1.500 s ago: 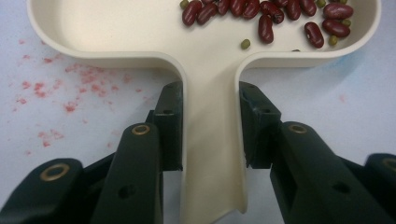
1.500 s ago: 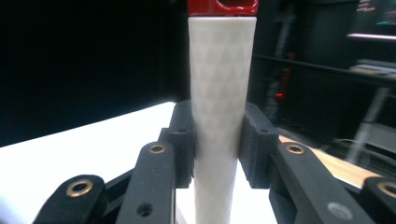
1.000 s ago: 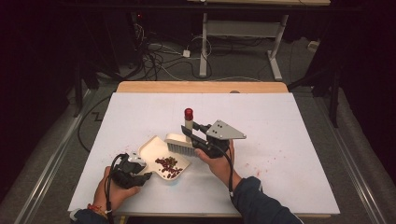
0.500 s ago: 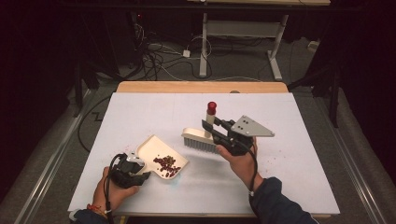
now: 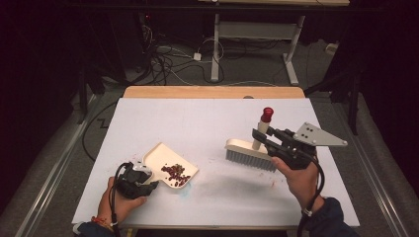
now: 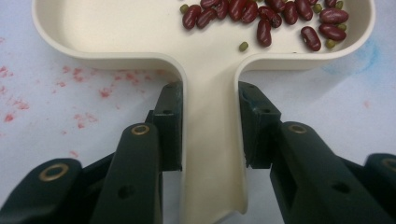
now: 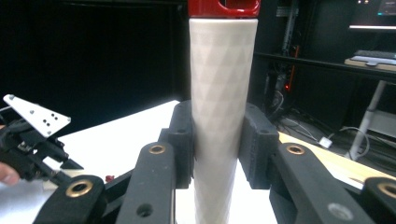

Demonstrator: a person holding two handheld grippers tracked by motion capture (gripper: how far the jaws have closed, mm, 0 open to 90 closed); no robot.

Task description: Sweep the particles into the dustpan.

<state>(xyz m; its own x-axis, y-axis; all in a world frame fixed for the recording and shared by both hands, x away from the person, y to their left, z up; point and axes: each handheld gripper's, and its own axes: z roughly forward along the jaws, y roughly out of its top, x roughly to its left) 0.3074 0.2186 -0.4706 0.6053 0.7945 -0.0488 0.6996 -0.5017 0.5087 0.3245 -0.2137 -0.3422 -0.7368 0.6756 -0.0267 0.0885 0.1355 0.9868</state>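
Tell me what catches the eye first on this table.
The heap of dark red beans in the cream dustpan, near the table's front left, whose handle the left gripper clamps. To the right, the right gripper holds a brush by its upright, red-capped handle, bristles down on the white table.

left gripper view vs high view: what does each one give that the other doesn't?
Left gripper view alone: the two black pads pressed against either side of the dustpan handle, small green beans among the red ones, red specks on the table.

High view alone: the right gripper clamped on the upright brush handle, the brush well clear of the pan, both hands, the table edges, and the floor cables.

Both: the cream dustpan on the white table, the red beans in it, and the left gripper.
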